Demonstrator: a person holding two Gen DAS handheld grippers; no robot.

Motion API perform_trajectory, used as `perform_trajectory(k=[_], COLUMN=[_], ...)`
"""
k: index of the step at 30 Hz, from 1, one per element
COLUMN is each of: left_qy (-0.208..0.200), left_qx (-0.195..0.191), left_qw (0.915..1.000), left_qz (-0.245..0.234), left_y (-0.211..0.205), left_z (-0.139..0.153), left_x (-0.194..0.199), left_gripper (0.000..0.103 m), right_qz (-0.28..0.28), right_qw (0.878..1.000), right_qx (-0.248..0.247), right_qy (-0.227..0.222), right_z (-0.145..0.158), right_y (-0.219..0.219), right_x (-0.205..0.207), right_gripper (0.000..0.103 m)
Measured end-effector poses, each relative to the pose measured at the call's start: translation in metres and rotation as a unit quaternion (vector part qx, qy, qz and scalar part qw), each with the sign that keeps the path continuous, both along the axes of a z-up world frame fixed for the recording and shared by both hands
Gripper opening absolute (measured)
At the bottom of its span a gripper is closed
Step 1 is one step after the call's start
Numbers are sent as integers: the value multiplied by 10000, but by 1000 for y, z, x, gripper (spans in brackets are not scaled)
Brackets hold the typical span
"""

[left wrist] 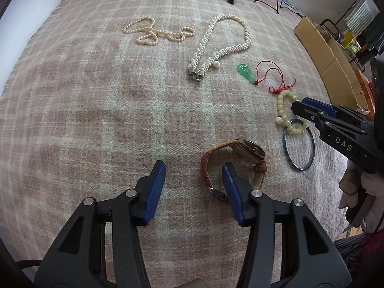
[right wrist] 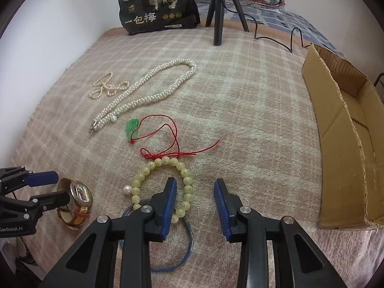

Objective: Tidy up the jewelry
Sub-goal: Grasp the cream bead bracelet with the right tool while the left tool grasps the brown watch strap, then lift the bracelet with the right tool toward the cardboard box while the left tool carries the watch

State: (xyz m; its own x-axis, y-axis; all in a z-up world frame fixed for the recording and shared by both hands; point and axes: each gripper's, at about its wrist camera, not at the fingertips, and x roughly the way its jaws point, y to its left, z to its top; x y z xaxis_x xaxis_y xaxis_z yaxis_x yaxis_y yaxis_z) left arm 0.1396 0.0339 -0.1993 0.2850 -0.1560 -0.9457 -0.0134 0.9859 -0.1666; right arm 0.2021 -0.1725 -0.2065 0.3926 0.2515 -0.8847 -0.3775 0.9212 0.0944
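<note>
On the plaid blanket [left wrist: 96,110] the jewelry lies scattered, and from left to right it runs: a thin pearl strand [left wrist: 156,32], a thick twisted pearl necklace [left wrist: 223,45], a green pendant [left wrist: 245,72] on a red cord [right wrist: 168,141], a yellow bead bracelet [right wrist: 168,187] overlapping a blue bangle [left wrist: 298,146], and in front of those a red-strapped watch [left wrist: 236,165]. At the far right stands an open cardboard box [right wrist: 343,144], likely where the pieces go.

The left gripper [left wrist: 193,171] hangs wide open and holds nothing; the watch sits just ahead and to its right, the right finger tip overlapping the strap loop. The watch lies on its side, its band loop open toward this gripper, so the left hand is the nearer one for it.

The right gripper [right wrist: 195,188] is also spread wide and empty. Its left finger reaches into the bead bracelet's ring, so the ring's right arc lies between the two fingers, and the bangle lies under that finger's base. Closing here would probably pinch the beads, though the bangle beneath could snag
</note>
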Motion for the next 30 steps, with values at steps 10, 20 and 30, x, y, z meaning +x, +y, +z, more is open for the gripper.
perform_trajectory(k=[10, 20, 30], left_qy=[-60, -115, -389], left_qx=[154, 23, 24], left_qw=[9999, 9999, 9992], left_qz=[-34, -57, -50], left_y=[1, 0, 0], left_z=[-4, 0, 16], left_x=[3, 3, -3], left_gripper=[33, 7, 4], right_qz=[117, 91, 222], right_qw=[9999, 9995, 9979], right_qx=[-29, 228, 329], right_qy=[-91, -174, -517], right_z=[-2, 8, 36], right_y=[7, 3, 5], right_x=[-1, -3, -17], right_gripper=[8, 5, 5])
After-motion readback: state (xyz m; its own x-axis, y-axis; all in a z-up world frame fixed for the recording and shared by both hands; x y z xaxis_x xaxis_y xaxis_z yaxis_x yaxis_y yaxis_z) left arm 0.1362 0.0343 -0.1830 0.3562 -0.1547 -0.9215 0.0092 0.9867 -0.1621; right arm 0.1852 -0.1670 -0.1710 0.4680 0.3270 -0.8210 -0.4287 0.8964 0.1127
